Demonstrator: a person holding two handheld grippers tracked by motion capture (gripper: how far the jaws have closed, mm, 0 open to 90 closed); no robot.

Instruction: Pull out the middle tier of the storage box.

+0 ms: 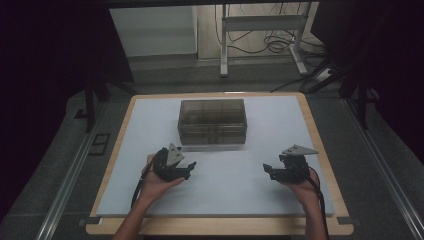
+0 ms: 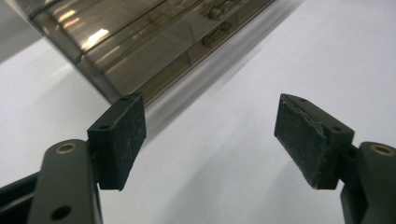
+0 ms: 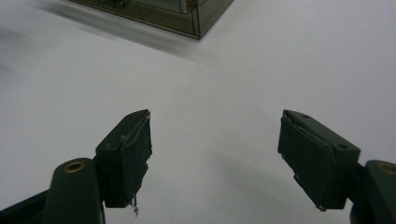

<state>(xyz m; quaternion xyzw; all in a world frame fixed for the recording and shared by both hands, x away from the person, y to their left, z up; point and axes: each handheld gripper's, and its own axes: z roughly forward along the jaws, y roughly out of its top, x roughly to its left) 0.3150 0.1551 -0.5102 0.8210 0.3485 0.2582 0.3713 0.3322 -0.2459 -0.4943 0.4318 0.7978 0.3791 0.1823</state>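
The right gripper [image 3: 215, 158] holds its 2 jaws wide apart over the white tabletop [image 3: 289, 65], smoky box [image 3: 187, 14] beyond.

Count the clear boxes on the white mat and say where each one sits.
1. The smoky clear box sits at the far middle of the white mat, lid down, beyond both tongs. No other box is in view.

Box [image 2: 140, 42] cut off by top edge in both gripper views; contents too murky to tell through smoked walls.

Overhead view, two close claw-cams; shared box [image 1: 212, 121].
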